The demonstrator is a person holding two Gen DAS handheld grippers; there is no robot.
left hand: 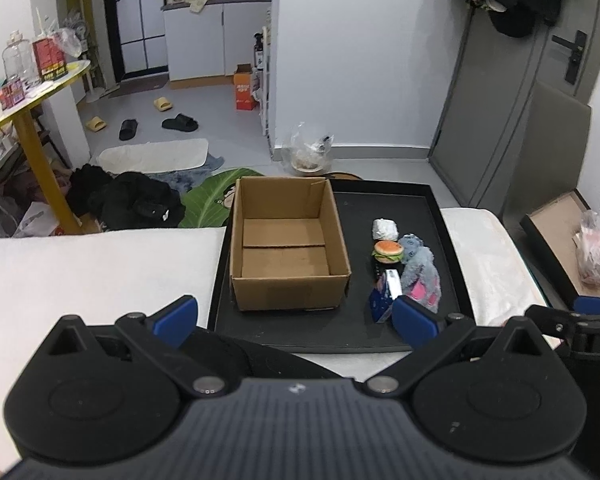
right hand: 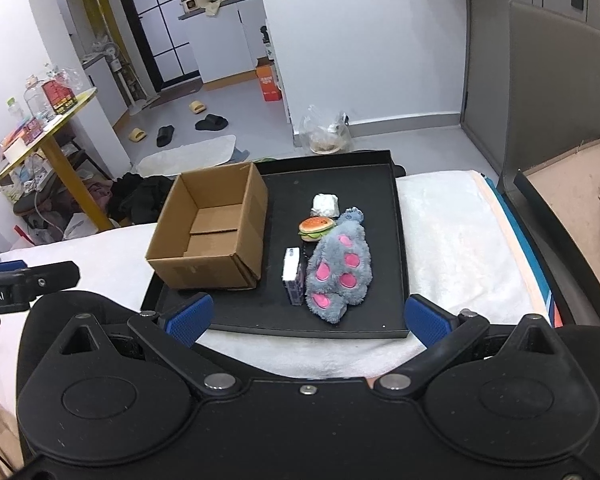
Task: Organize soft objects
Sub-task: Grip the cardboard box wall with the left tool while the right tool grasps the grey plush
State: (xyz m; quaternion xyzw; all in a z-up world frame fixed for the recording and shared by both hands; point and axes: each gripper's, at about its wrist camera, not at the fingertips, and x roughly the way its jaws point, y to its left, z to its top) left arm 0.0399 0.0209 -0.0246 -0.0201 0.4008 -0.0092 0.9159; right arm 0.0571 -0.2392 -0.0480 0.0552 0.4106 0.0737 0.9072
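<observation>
Both tongs wide, holding nothing — left tongs, right tongs at tray near edge.

Your right gripper hangs with its blue fingers spread wide above the near edge of the black tray. On that tray you see an open cardboard box at left and — just beside it — a small purple-and-white box, a grey plush toy with pink spots, a toy burger and a white wrapped lump. The left gripper pokes in at your left edge — whether it is spread or closed can't be made out.
</observation>
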